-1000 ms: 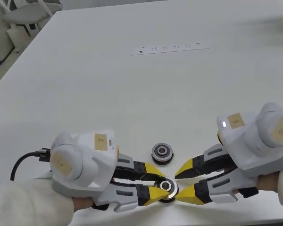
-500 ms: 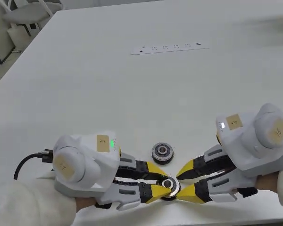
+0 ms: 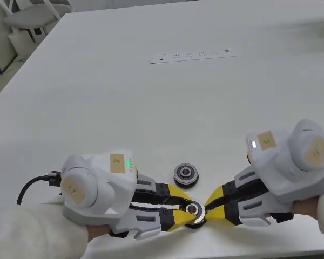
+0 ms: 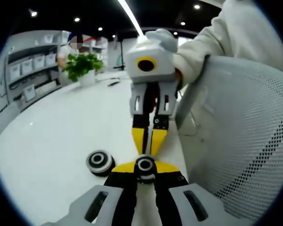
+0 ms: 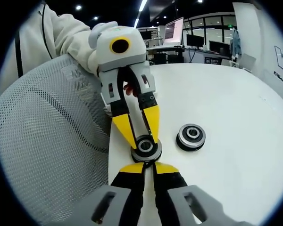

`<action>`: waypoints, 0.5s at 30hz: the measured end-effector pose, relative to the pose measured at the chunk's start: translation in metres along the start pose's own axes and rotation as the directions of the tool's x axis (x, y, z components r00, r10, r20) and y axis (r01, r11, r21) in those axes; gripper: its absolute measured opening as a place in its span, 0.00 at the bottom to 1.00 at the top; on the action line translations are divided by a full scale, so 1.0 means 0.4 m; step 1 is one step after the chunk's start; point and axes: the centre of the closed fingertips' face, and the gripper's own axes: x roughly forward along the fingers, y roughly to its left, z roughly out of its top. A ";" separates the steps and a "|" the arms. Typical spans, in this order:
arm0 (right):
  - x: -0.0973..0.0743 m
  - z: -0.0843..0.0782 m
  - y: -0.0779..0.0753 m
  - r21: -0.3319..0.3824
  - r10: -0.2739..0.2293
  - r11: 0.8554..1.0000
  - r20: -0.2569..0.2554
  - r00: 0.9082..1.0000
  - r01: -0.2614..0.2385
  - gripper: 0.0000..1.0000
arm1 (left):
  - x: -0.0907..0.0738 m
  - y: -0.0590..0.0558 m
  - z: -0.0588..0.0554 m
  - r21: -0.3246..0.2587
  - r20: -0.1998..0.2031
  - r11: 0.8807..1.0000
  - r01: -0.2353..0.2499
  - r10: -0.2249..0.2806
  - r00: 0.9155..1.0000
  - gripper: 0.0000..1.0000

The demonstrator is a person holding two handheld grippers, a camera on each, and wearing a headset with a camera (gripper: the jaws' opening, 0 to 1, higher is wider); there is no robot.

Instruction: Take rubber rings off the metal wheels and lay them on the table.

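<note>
A small metal wheel (image 3: 194,210) with a black rubber ring lies close to the table's front edge. My left gripper (image 3: 183,211) comes in from the left, its yellow-tipped jaws shut on the wheel's sides. In the left gripper view the wheel (image 4: 145,165) sits between those tips. From the right, my right gripper (image 3: 209,209) has its jaws pressed together at the wheel's rim, pinching the rubber ring (image 5: 146,157). A second wheel (image 3: 186,175) with its ring on lies flat just beyond, untouched; it is also in the right gripper view (image 5: 191,135).
A white socket strip (image 3: 194,54) lies far back on the white table (image 3: 124,108). A black cable (image 3: 28,186) trails from the left gripper. A mesh chair back (image 4: 240,141) stands right at the table's front edge. A chair (image 3: 35,16) is off the back left corner.
The right gripper's jaws, open a second ago, have closed at the wheel's rim. The left gripper keeps its hold on the wheel. The second wheel has not moved.
</note>
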 end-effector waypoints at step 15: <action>-0.014 0.004 -0.023 0.112 -0.025 0.993 0.011 1.000 0.024 0.00 | 0.004 0.010 0.000 0.015 0.007 1.000 -0.011 0.011 1.000 0.14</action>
